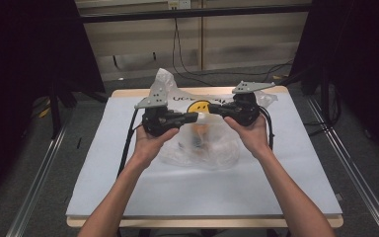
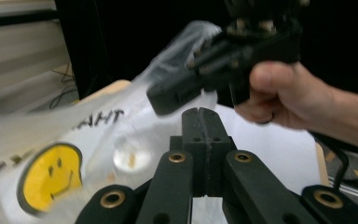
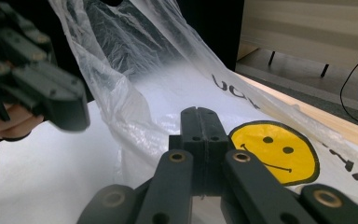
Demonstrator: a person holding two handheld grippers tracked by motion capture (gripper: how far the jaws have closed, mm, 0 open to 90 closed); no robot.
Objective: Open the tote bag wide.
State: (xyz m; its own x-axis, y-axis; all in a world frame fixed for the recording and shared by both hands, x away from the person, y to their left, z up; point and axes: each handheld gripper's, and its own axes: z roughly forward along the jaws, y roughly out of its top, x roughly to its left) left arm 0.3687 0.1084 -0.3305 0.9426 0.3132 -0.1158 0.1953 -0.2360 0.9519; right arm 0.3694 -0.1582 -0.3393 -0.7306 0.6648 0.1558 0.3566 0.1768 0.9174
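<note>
**Two grippers meeting over a smiley-face bag**

A clear plastic bag [image 1: 202,140] is lying on the far half of the white table cover [image 1: 202,190], its mouth rising toward the far edge. A yellow smiley face [image 1: 199,105] with dark lettering beside it is showing on the bag's far side. Something small and orange is sitting inside the bag, too blurred to identify.

The left gripper [image 1: 193,117] is reaching in over the bag from the left, with the left hand [image 1: 150,140] wrapping its body on the near side of the bag. In the left gripper view its jaws are pressing flat together with no gap; whether any film is pinched between them cannot be told. The right gripper [image 1: 213,109] is coming in from the right, just beside the smiley face, with the right hand [image 1: 249,133] gripping it. Its jaws are likewise sitting fully together in the right gripper view, the bag's film hanging just behind them.

Grey three-cornered plates are standing above both grippers. Black cables [image 1: 128,143] are trailing off the table beside the bag.
</note>
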